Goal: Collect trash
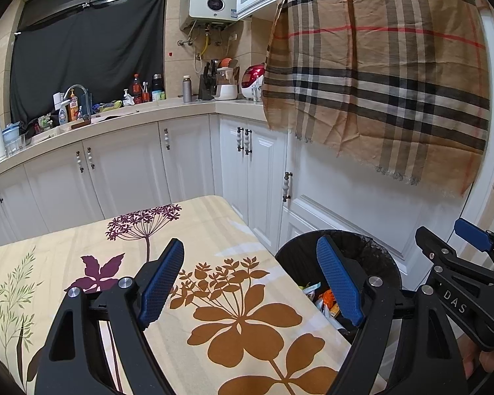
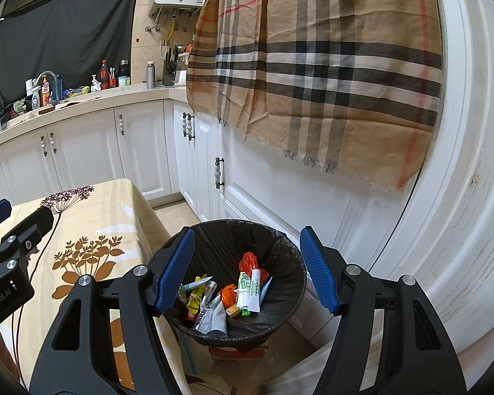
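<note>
Right hand-held gripper [image 2: 247, 271] spread, empty, above bin [image 2: 280, 230] of wrappers [image 2: 227, 293]. Left hand-held gripper [image 1: 252, 283] spread, empty, over desk [image 1: 214, 217] right edge.

Floral cream tablecloth [image 1: 214, 230], black bin [image 2: 289, 263], tan plaid cloth [image 1: 378, 82]

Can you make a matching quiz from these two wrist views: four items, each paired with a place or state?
Items:
1. left claw
2. right claw
3. wrappers
4. plaid scarf

Places/states:
A. inside the bin
B. open, over the floral tablecloth
C. hanging against the white cabinets
D. open, above the bin

Pairs: 1-B, 2-D, 3-A, 4-C
</note>
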Available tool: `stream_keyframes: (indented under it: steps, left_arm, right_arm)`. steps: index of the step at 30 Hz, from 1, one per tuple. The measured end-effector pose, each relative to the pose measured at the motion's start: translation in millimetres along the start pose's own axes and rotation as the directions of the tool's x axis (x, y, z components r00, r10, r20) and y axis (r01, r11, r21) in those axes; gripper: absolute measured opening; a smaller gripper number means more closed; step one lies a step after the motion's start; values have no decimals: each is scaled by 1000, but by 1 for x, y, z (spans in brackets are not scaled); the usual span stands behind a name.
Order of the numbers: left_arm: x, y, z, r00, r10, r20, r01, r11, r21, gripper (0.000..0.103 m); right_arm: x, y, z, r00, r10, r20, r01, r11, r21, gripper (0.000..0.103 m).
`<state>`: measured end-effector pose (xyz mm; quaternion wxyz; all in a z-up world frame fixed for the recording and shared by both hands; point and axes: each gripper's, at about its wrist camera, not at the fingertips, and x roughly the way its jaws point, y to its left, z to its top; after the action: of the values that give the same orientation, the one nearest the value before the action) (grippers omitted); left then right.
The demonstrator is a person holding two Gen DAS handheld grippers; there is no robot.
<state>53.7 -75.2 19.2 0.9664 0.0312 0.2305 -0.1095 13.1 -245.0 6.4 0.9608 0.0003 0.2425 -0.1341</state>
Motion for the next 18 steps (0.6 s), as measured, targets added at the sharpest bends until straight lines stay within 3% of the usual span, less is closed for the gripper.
stream_keyframes:
  steps: [18]
  left_arm:
    - [2,-3,3,1000,-2,2,2,1000,10,82]
  right_arm:
    - [1,0,0,1000,-1,0,1,1000,0,65]
